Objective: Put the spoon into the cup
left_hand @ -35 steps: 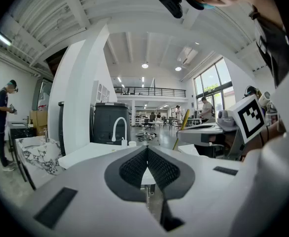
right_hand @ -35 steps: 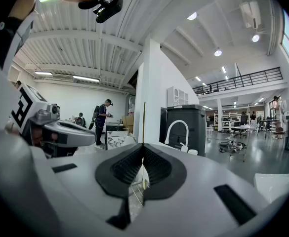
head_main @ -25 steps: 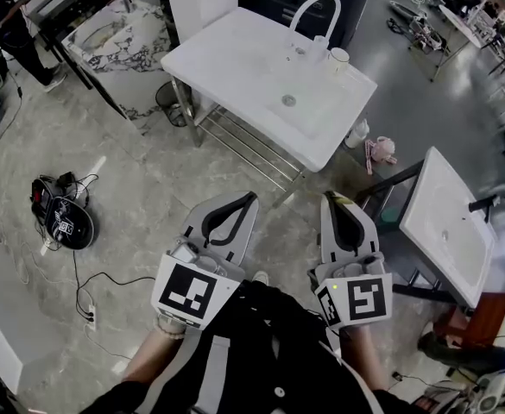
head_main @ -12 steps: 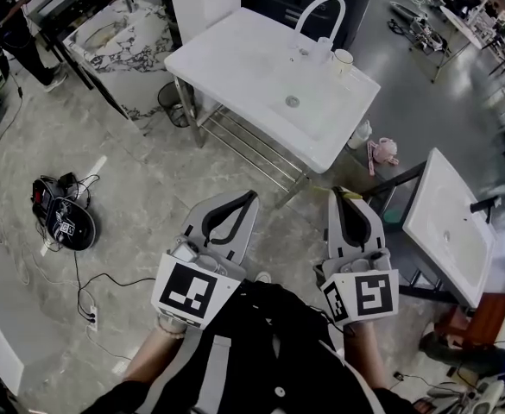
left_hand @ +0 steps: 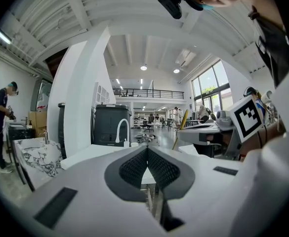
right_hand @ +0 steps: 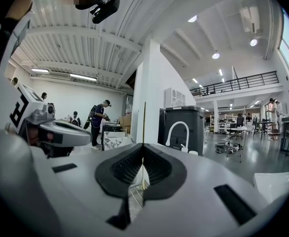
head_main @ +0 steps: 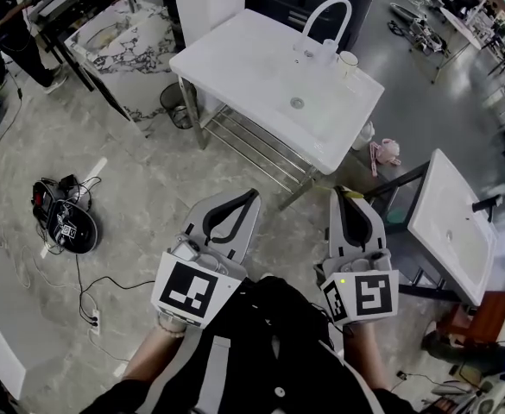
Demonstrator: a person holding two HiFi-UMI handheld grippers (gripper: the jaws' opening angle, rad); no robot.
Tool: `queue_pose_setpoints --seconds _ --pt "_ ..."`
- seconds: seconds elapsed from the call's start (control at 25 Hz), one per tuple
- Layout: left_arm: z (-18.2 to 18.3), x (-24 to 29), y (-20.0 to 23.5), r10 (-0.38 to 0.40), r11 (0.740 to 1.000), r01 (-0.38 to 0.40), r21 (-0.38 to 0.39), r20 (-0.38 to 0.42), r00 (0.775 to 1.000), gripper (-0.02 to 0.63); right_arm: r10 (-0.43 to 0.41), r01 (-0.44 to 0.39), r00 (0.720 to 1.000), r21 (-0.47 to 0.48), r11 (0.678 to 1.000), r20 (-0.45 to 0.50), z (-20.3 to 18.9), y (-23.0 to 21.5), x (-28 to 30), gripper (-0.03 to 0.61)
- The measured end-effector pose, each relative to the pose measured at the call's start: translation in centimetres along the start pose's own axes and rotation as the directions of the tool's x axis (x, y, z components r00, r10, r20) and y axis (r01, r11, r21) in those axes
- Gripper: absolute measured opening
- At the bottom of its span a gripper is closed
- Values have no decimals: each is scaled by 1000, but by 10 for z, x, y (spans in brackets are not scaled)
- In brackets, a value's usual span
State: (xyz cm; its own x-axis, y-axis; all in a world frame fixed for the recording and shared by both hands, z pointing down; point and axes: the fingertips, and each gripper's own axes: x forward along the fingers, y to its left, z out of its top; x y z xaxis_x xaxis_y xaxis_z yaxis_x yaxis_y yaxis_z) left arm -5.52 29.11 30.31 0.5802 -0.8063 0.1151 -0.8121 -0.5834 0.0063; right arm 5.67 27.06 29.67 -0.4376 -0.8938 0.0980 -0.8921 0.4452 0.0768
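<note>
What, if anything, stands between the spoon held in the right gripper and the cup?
Nothing visible does. The right gripper is shut on the spoon; only floor and the white sink top lie between it and the cup, which stands beside the faucet.

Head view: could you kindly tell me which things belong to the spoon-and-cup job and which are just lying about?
Job: spoon in the right claw; cup on the white sink.
Lying about: pink toy, black gadget, bin, all on the floor.
</note>
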Motion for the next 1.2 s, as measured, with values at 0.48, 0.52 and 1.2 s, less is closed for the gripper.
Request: queue_pose_setpoints --seconds 0.48,0.52,1.2 --pt "-12 -7 9 -24 1000 25 13 -16 1000 -3 -31 31 999 14 999 -9 -12 11 4 6" --pt "-13 -6 9 -24 1000 24 14 -17 1000 -3 -32 32 999 13 999 -10 -14 10 5 6" --pt "-10 60 76 54 999 -54 1 -33 998 -3 32 -32 999 4 999 -16 -14 -28 109 6"
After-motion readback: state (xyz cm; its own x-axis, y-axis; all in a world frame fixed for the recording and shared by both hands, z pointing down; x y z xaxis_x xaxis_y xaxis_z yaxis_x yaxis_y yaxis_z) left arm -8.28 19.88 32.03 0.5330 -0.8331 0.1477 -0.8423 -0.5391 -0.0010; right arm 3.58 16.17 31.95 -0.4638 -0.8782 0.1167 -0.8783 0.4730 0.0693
